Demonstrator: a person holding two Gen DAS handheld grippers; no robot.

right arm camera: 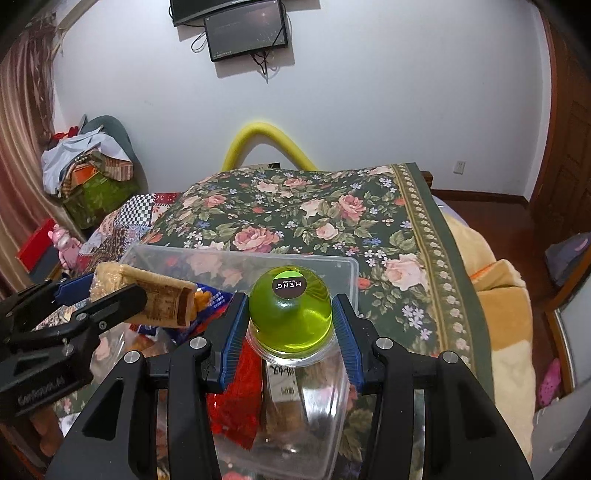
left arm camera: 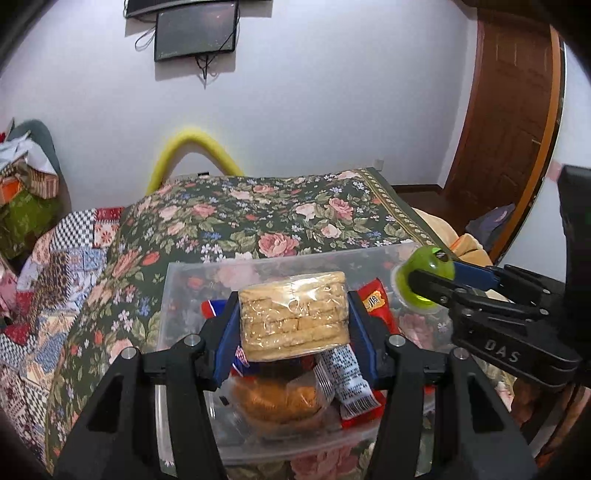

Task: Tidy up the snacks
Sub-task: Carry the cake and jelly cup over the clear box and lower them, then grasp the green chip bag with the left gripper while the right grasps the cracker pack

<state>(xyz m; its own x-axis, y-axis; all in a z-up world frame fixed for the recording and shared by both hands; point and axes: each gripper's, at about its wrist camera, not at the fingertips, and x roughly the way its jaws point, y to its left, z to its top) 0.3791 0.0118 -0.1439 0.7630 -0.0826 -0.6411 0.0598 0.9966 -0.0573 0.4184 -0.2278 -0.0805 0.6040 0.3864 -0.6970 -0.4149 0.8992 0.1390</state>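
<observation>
Floral bedding (left arm camera: 236, 221) covers the bed on which a clear plastic bin (left arm camera: 173, 295) is set, with a white wall, two dark screens (left arm camera: 195, 31) and a brown door (left arm camera: 506, 110) behind it.

A wrapped stack of crackers (left arm camera: 293, 314) is held by the left gripper (left arm camera: 293, 325), whose blue pads are pressed against both sides of the packet, above the bin's contents. Under it a round pack of brown biscuits (left arm camera: 280, 402), a red snack bag (left arm camera: 375, 299) and a white sachet (left arm camera: 347, 376) are seen lying in the bin. A green jelly cup (right arm camera: 290, 314) is clamped by the right gripper (right arm camera: 290, 325), its dome and dark label turned toward the camera, over the bin's right side. Below it in the bin, a clear, flattened package with brown contents (right arm camera: 291, 398) can be made out.

The step in hand is judged to be the placing of both snacks into the bin. It would be done well if the cracker stack were lowered until it rests on the items below before the pads are parted, since the thin wrap may be crushed by squeezing or broken by a drop. The jelly cup would best be set on its flat side in a free gap near the right wall, as a domed shape is likely to roll. The two grippers are near each other, so one should be lowered at a time to avoid a knock.
</observation>
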